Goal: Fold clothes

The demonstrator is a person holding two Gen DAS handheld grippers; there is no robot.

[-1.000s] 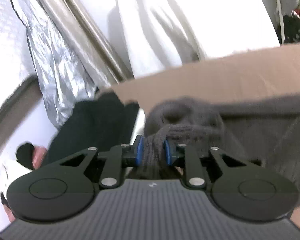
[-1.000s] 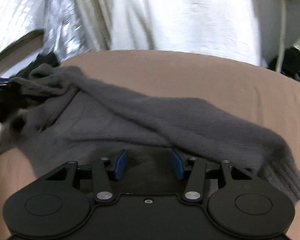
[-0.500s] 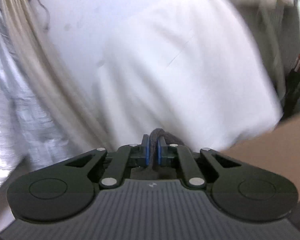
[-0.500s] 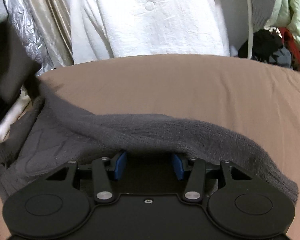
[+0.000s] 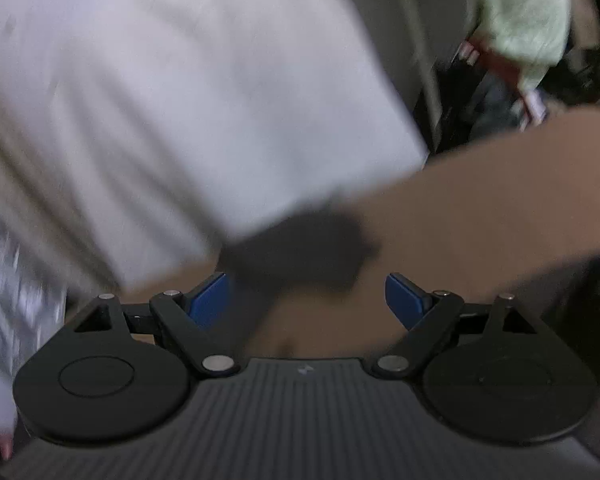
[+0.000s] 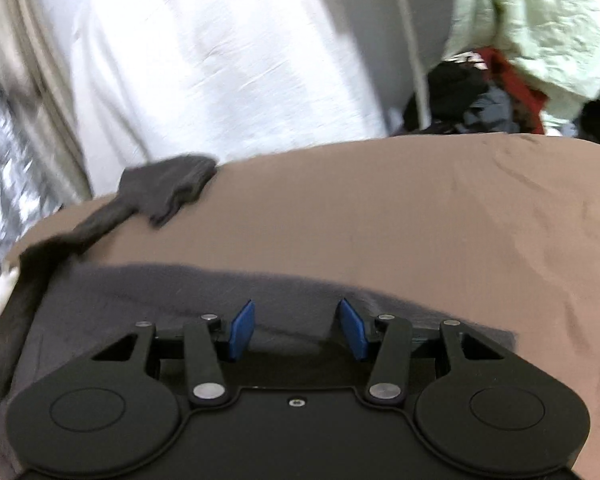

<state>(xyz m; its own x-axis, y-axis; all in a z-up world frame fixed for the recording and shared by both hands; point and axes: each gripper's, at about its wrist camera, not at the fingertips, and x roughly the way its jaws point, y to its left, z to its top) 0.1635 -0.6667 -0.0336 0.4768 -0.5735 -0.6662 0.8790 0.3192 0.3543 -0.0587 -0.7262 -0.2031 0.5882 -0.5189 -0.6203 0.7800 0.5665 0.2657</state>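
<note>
Left wrist view is blurred: left gripper (image 5: 306,294) jaws opening, wide apart, nothing pinched — only a dark sleeve end (image 5: 300,248) ahead of the tips on the brown bed cover (image 5: 480,208), at the cover's far edge by the white cloth (image 5: 180,80). Right wrist view: right gripper (image 6: 296,330) half open over the grey sweater (image 6: 160,300); fabric runs under and between the blue pads (image 6: 242,330), but I cannot tell if they pinch it. Sweater body lies along the cover's near edge, its sleeve (image 6: 168,188) stretching out to the far-left edge. Right of the sweater the cover is bare; clothes pile (image 6: 500,92) sits beyond its far edge.
</note>
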